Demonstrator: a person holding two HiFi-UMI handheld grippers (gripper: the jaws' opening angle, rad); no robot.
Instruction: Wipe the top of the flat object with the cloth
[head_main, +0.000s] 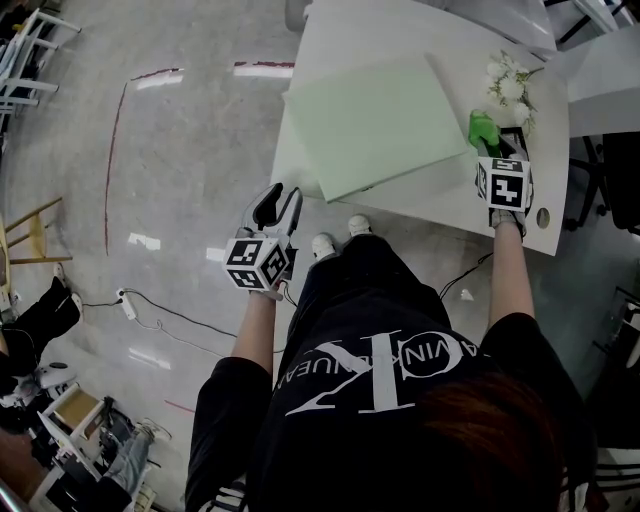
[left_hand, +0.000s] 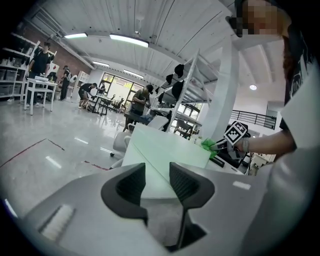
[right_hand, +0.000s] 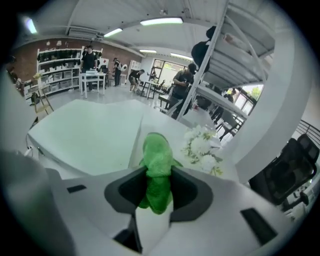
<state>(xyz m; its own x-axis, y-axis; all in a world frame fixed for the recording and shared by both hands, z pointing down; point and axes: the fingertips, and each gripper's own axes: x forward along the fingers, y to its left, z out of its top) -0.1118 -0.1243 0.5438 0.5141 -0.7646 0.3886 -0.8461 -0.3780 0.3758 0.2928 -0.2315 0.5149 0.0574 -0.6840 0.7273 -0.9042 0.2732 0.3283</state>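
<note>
In the head view, your right gripper (head_main: 487, 145) holds the green cloth (head_main: 482, 128) just beside the right edge of the pale flat object (head_main: 375, 120) on the white worktop (head_main: 345, 40). Your left gripper (head_main: 277, 205) hangs beside the worktop. In the left gripper view, your fingers (left_hand: 131, 186) are spread with nothing between them. In the right gripper view, your fingers pinch the cloth.

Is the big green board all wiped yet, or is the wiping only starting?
Done: the right gripper is shut on the fuzzy green cloth. In hand: the cloth is at the right edge of the pale green flat board, beside the white flowers. Left: the sweep across the board's top; no wiped patch shows. The left gripper hangs open and empty, off the white table.
</note>
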